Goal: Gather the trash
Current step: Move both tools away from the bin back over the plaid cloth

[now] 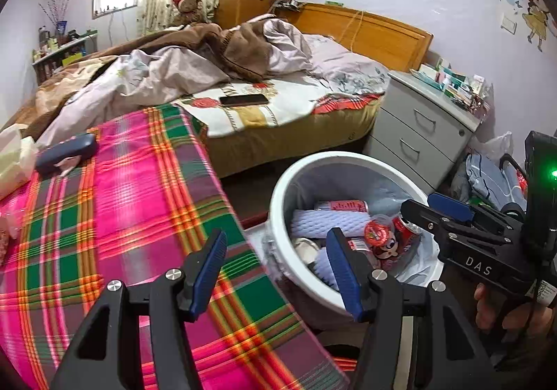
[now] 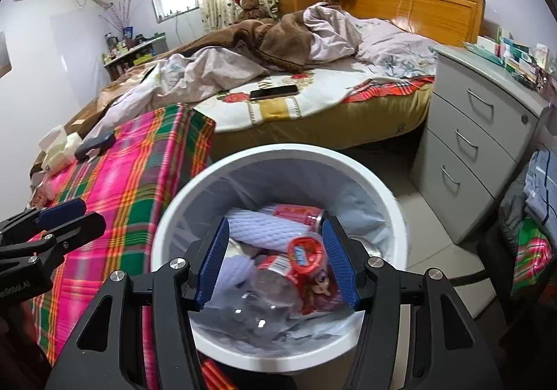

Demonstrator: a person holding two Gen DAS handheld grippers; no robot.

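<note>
1. Left wrist view: the left gripper (image 1: 278,271) hung over the near edge of the plaid-covered surface (image 1: 132,202), its blue pads (image 1: 209,271) apart with nothing between them. Just beyond that edge stood the white bin (image 1: 278,202), already holding trash — a red can (image 1: 341,206), a white foam sleeve (image 1: 327,223), a red-capped snack cup (image 1: 377,231) and clear plastic. That suggested most of the collecting was done. The right gripper (image 1: 423,207) reached in over the bin's right rim, fingers parted and empty.

2. On the same surface, toward its far left corner, a dark blue case (image 1: 66,155) and a crumpled pale bag (image 1: 15,160) lay near each other. At the left edge something pinkish showed, too cut off to name. Whether any of these counted as trash I could not tell, though the bag looked the likeliest item left.

3. Right wrist view: the right gripper (image 2: 276,261) hovered directly above the bin (image 2: 167,223), jaws spread wide and gripping nothing; the snack cup (image 2: 306,256) and a clear bottle (image 2: 271,280) lay below, inside the liner. The left gripper (image 2: 71,212) showed at the left edge over the plaid cloth, empty too.

4. A phone (image 2: 273,92) lay on the bed (image 2: 313,118) — not trash, by my judgement. What remained seemed to be the few items at the far left corner.
</note>
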